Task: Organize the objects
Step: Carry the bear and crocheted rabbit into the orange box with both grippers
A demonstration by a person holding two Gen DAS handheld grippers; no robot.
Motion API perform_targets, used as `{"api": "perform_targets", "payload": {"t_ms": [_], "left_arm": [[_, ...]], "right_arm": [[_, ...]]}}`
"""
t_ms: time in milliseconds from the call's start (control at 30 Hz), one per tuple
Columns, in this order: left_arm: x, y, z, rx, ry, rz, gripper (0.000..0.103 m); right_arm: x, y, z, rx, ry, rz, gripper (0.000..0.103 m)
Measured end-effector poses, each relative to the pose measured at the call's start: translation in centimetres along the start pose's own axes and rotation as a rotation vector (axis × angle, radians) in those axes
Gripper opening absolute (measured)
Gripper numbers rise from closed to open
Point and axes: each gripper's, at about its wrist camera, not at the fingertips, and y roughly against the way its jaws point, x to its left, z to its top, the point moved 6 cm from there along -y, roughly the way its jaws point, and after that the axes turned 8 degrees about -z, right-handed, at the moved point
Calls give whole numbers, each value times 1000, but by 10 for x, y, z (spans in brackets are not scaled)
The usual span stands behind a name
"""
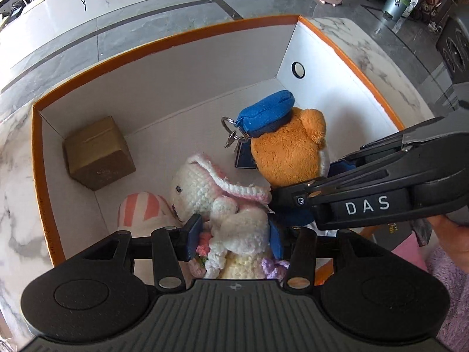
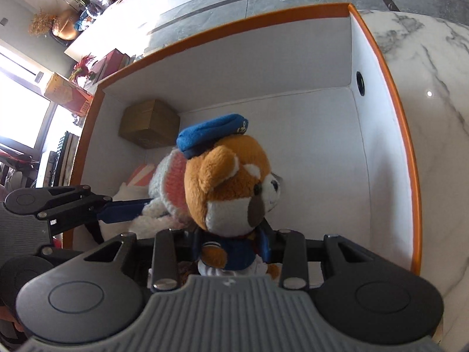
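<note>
My left gripper (image 1: 234, 234) is shut on a white crocheted bunny (image 1: 231, 205) with pink ears and holds it inside a white box with an orange rim (image 1: 164, 41). My right gripper (image 2: 233, 245) is shut on a brown plush bear (image 2: 231, 187) in a blue cap and blue outfit, beside the bunny in the same box. The bear (image 1: 290, 152) shows from behind in the left wrist view, with a key ring (image 1: 230, 130) at its cap. The right gripper's body (image 1: 366, 193) crosses that view from the right. The bunny (image 2: 170, 182) shows behind the bear.
A small brown cardboard box (image 1: 96, 152) stands in the far left corner of the white box (image 2: 263, 20). A pink-and-white striped cushion (image 1: 143, 211) lies under the bunny. The box sits on a white marble top (image 2: 433, 88). A dark flat item (image 1: 243, 158) lies by the bear.
</note>
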Motion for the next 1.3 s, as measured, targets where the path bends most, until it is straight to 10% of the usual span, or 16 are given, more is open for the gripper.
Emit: {"api": "perform_targets", "payload": {"t_ms": [667, 1300], "left_arm": [[0, 21, -16, -138, 1, 13, 55], [6, 19, -22, -173, 34, -28, 55]], "right_arm": [[2, 30, 6, -55, 118, -63, 38], [19, -31, 6, 209, 169, -84, 39]]}}
